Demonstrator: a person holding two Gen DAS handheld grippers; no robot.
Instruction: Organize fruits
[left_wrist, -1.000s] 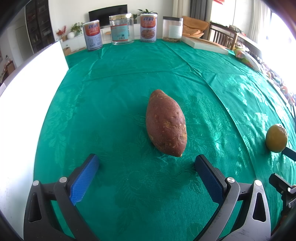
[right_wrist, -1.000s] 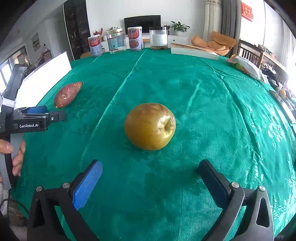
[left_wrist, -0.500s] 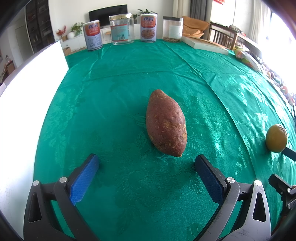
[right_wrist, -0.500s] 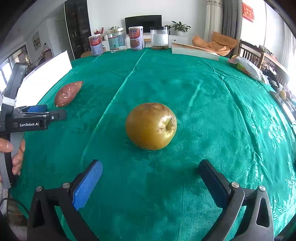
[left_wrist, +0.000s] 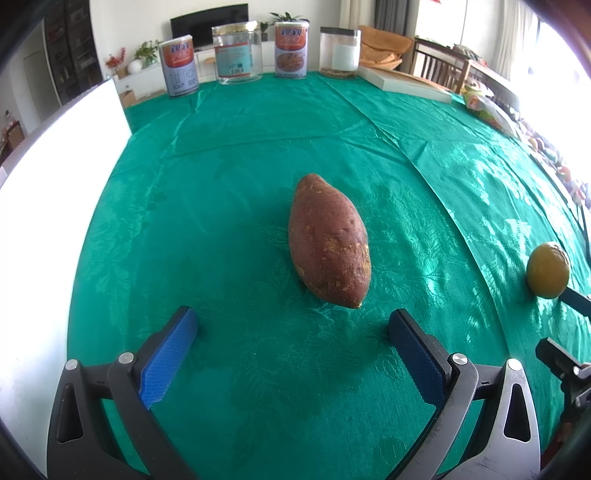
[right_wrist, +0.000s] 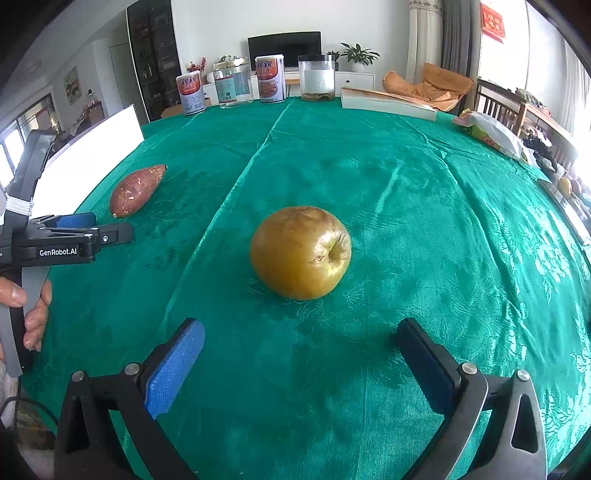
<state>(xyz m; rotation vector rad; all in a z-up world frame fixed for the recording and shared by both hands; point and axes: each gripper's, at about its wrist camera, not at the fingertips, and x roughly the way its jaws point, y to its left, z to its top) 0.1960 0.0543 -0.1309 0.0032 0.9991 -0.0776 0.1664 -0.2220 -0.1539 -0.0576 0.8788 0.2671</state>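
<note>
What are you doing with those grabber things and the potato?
A person holds a gripper in each hand over a green tablecloth. The left gripper is open, aimed at a sweet potato. The right gripper is open too, aimed at a wrinkled yellow apple. Nothing is picked up yet; both lie on the cloth.

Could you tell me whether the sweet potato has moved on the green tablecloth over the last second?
No. In the left wrist view the sweet potato lies at the same spot on the tablecloth, same angle, with the left tongs open before it.
</note>
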